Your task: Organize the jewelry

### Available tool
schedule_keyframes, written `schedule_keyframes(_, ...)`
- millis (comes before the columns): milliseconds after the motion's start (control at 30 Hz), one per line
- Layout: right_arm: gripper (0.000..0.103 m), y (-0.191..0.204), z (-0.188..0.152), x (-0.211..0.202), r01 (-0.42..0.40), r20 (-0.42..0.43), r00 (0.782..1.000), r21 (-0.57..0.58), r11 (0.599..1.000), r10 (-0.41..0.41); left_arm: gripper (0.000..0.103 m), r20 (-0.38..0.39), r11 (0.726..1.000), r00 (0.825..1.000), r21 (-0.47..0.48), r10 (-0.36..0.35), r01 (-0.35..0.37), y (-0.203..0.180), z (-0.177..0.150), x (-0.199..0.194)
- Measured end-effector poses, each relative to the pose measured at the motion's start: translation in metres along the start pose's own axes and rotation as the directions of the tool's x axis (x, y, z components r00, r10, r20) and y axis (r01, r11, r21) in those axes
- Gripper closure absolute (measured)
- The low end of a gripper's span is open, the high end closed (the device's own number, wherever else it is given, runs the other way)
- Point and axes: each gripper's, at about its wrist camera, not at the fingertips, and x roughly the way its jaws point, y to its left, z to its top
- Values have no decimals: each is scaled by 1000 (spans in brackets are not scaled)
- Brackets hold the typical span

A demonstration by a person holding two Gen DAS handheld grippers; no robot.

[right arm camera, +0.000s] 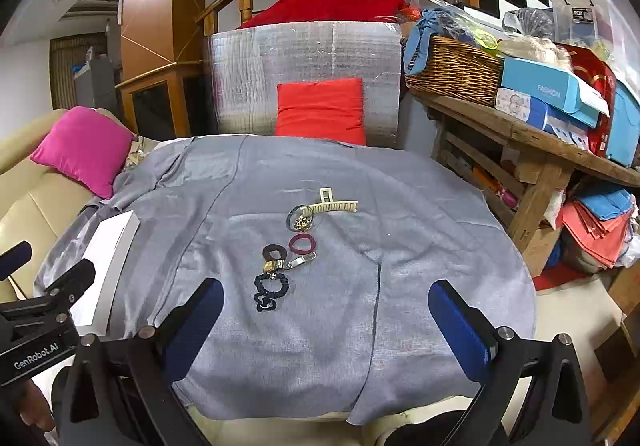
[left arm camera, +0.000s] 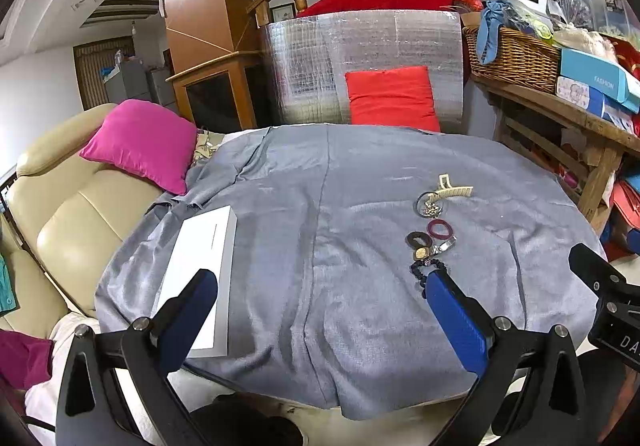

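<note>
Both hand-held grippers, left (left arm camera: pixel 320 294) and right (right arm camera: pixel 326 300), hang wide open and empty over the near edge of the grey-clothed surface (right arm camera: pixel 420 206). The jewelry pile (right arm camera: pixel 298 246) lies mid-surface, at 12 o'clock from the right one, with bare cloth all around it. A white box (left arm camera: pixel 200 266) sits by the 9 o'clock edge, partly hidden behind 1 left finger (left arm camera: pixel 192 310). Small pieces blur together.

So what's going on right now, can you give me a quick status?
Left gripper open, empty. Right gripper open, empty. Hair ties and clip loose on grey cloth, white box at left, closed. Nothing in the way.
</note>
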Motion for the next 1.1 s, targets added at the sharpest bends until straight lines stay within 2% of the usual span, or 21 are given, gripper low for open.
schedule_keyframes(433,0,2,0,8,1,-9,1000,-7,1000,-1,0,-11,1000,1000,5,10,-10,3,-3,10)
schedule_keyframes(700,0,8,5,23,27,-16,1000,-18,999,-27,0,-27,1000,1000,-13,10,-10,9,2,24)
schedule_keyframes(1100,0,8,10,22,58,6,998,-42,997,-58,0,-19,1000,1000,-20,11,-11,8,8,30)
